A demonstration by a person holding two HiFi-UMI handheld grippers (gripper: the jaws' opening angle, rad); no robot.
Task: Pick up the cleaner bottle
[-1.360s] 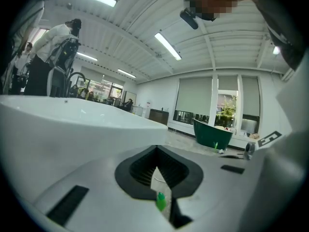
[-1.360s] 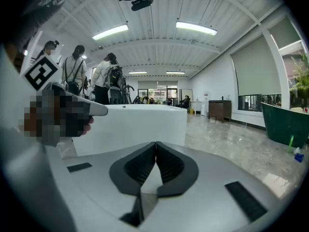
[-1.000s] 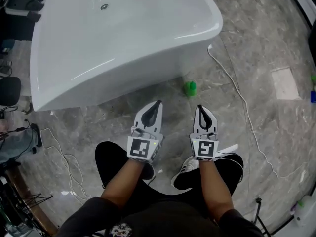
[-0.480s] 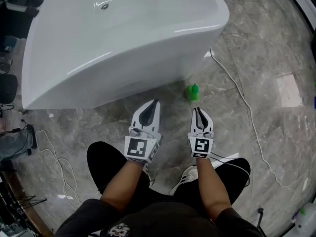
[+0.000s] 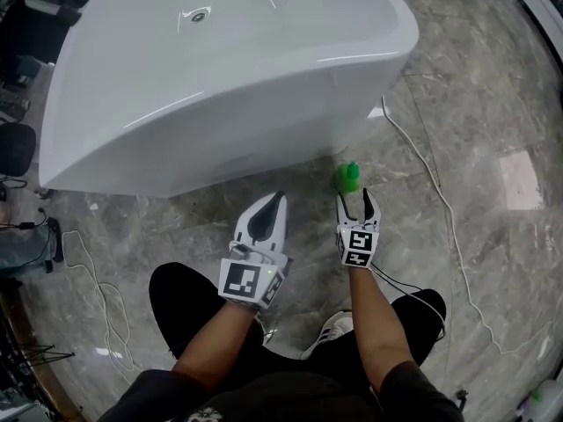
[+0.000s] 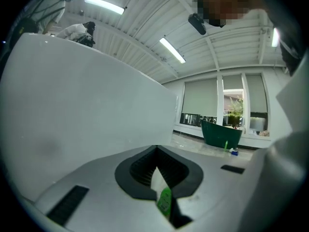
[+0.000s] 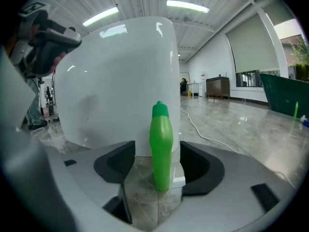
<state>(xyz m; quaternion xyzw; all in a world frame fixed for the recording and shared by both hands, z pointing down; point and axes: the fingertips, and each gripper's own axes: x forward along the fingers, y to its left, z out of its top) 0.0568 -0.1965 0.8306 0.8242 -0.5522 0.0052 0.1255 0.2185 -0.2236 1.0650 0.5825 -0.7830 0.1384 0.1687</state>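
Grey marble floor point(image 5: 475, 104): bearing the green cleaner bottle point(image 5: 347, 177), which is standing upright just beside the white bathtub point(image 5: 220, 77).
Right gripper point(image 5: 354, 197): opening its jaws, the bottle showing in the gap, pads not pressing.
Left gripper point(image 5: 281, 197): hovering near, jaws together.
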